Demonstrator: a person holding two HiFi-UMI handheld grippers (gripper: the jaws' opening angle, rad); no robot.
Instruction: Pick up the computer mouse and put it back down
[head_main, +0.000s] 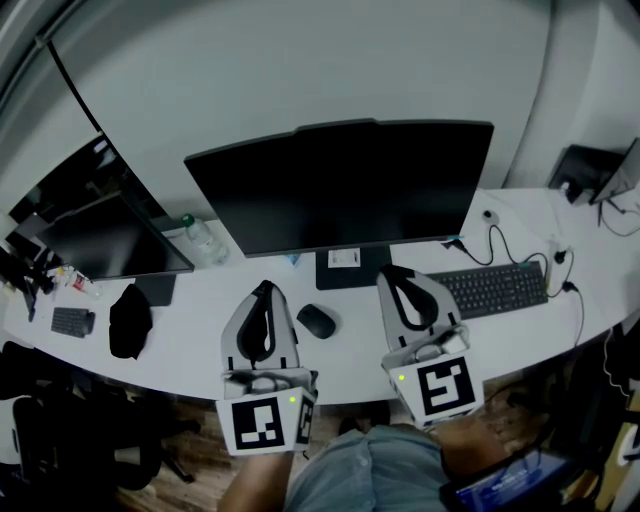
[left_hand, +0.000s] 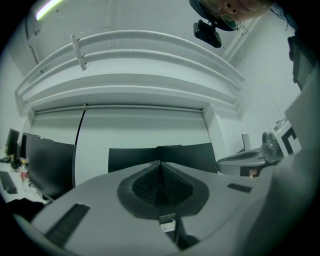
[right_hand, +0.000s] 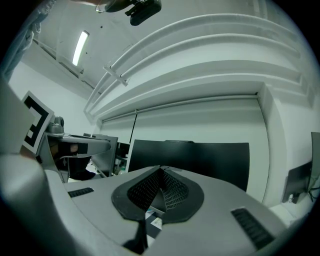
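A black computer mouse (head_main: 316, 321) lies on the white desk (head_main: 340, 350) in front of the monitor's foot, between my two grippers and touched by neither. My left gripper (head_main: 265, 290) hovers just left of it, jaws shut with nothing between them. To the mouse's right my right gripper (head_main: 393, 274) is also shut and empty. In the left gripper view the left gripper (left_hand: 159, 163) points level at the big monitor (left_hand: 165, 155). In the right gripper view the right gripper (right_hand: 161, 169) faces the same monitor (right_hand: 200, 160). The mouse is hidden in both gripper views.
A large black monitor (head_main: 340, 190) stands at the desk's back, a black keyboard (head_main: 495, 288) to the right with cables (head_main: 500, 240). A second monitor (head_main: 110, 240), a bottle (head_main: 203, 238), a dark bag-like thing (head_main: 130, 320) and a small keypad (head_main: 72, 321) sit at left.
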